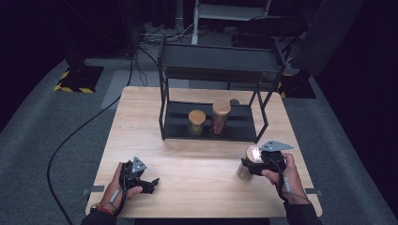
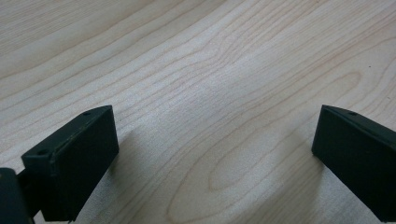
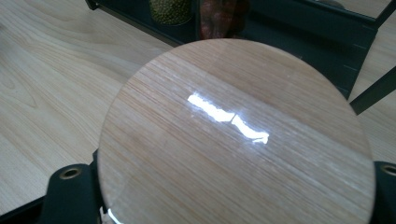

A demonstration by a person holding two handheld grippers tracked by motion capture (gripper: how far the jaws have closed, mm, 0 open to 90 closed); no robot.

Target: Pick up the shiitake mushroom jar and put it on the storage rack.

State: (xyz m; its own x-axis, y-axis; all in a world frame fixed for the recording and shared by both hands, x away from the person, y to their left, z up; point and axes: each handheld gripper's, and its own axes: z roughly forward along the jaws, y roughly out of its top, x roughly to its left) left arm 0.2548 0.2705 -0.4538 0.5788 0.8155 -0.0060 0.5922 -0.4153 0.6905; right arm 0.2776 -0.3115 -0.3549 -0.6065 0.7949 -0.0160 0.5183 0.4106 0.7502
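At four o'clock on the bench (image 1: 197,187), my right gripper (image 1: 257,165) pinches a wooden-lidded jar (image 3: 236,135).
Two jars (image 1: 197,122) sit on the rack (image 1: 211,129) at twelve; this one remains unshelved, left gripper (image 2: 212,154) jaws spread, empty.

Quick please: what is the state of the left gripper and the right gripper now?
Left gripper: open, holding nothing, over the bare table.
Right gripper: closed on a wooden-lidded jar.
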